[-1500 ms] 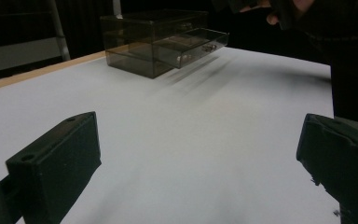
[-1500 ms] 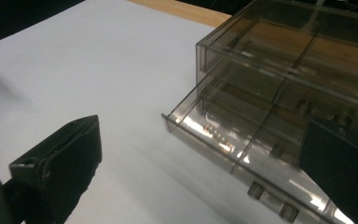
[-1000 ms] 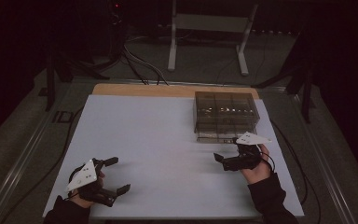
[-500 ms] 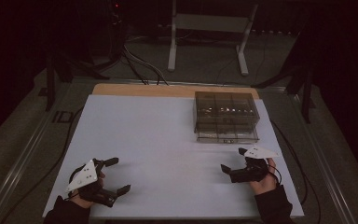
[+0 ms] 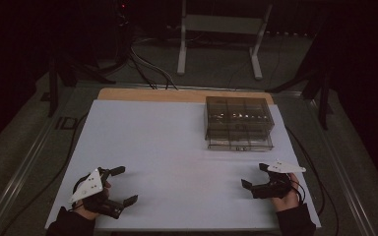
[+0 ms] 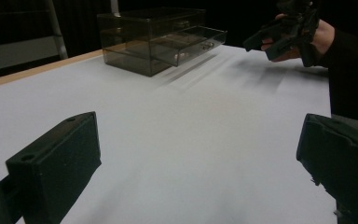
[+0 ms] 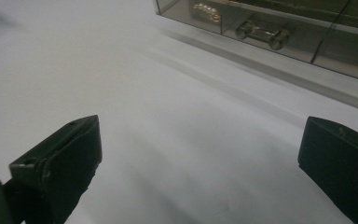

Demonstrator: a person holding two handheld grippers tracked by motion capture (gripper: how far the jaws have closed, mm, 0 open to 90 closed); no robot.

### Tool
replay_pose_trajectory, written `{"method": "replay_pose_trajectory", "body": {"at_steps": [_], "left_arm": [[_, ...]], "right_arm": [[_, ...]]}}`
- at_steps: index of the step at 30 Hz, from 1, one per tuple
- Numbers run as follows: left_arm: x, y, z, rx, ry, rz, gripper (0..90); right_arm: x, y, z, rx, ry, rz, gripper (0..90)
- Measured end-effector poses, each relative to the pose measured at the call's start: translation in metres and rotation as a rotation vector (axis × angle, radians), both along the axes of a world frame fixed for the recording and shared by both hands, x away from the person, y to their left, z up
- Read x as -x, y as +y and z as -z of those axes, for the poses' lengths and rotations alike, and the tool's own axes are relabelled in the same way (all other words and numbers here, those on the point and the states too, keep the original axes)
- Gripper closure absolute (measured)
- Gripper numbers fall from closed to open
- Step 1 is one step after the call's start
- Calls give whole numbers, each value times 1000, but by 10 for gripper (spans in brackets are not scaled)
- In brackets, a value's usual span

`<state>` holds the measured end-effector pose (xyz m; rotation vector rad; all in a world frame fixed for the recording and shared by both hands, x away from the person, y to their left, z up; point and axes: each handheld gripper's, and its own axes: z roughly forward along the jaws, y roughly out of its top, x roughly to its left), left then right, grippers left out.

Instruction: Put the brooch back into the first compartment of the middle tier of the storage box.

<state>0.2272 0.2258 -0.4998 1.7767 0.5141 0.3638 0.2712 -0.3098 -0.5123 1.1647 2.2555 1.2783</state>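
A smoky clear drawer box (image 5: 238, 123) stands at the table's back right, its bottom drawer (image 5: 239, 141) pulled out a little. In the right gripper view the drawer box (image 7: 335, 51) holds small metal parts (image 7: 261, 32). My right gripper (image 5: 254, 176) rests near the front right edge, open and empty, well short of the box. My left gripper (image 5: 124, 185) sits at the front left, also open with nothing between its jaws. In the left gripper view the box (image 6: 154, 37) is far off, and the right gripper (image 6: 284, 32) is held in a hand at the upper right.
The white table top (image 5: 177, 147) stretches between the two grippers and the box. A wooden strip (image 5: 152, 94) runs along its far edge. Cables (image 5: 147, 69) and a metal stand (image 5: 216, 44) lie on the dark floor beyond.
My right gripper has drawn back from the front of the drawer box toward the table's near edge. The left gripper has stayed put.
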Motion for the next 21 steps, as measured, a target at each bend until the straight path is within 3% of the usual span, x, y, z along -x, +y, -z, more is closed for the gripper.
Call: {"method": "replay_pose_trajectory", "body": {"at_steps": [12,21], "left_arm": [[1,0,0,0,3,-1,3],[1,-1,1,-4,1,0,3]], "right_arm": [[-4,9,1,47,-27,-5,0],[-3,9,0,45,-31,1,0]]}}
